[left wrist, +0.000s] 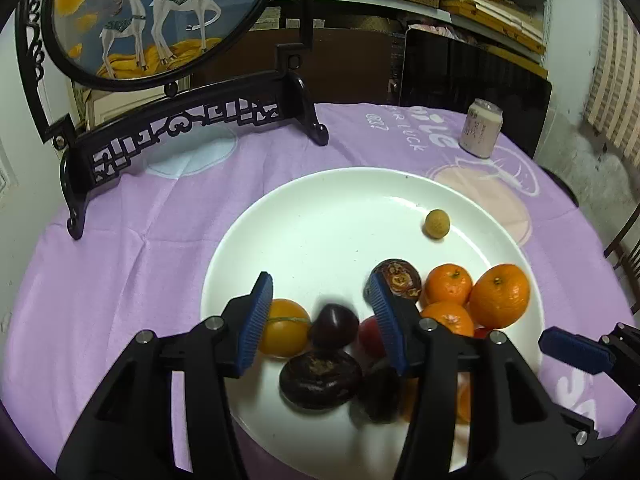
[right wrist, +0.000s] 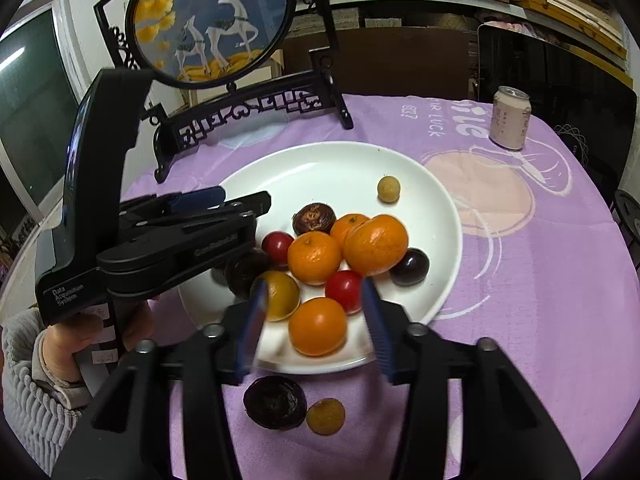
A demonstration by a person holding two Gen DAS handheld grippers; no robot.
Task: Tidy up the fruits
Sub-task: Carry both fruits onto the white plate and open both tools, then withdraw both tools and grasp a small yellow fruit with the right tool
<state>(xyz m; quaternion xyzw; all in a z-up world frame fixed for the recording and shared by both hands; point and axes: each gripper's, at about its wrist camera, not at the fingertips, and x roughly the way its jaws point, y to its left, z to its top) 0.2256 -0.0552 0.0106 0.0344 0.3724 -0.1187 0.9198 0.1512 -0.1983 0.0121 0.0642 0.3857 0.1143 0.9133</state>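
A white plate (left wrist: pixel 320 200) on the purple cloth holds several oranges (left wrist: pixel 499 295), dark purple fruits (left wrist: pixel 320 378), red fruits and a small tan longan (left wrist: pixel 437 225). My left gripper (left wrist: pixel 320 280) hovers over the plate's near side, open, with a blurred dark plum (left wrist: pixel 334 326) loose between its pads. My right gripper (right wrist: pixel 314 286) is open above the plate's near rim, and an orange (right wrist: pixel 318 326) and a red fruit (right wrist: pixel 344 290) lie untouched between its fingers. A dark passion fruit (right wrist: pixel 275 402) and a brown longan (right wrist: pixel 325 416) lie on the cloth beside the plate.
A black carved stand with a round deer painting (left wrist: pixel 160 20) rises behind the plate. A pale can (left wrist: pixel 480 128) stands at the far right of the table. A hand (right wrist: pixel 80 336) in a grey sleeve holds the left gripper (right wrist: pixel 260 204). Dark chairs surround the table.
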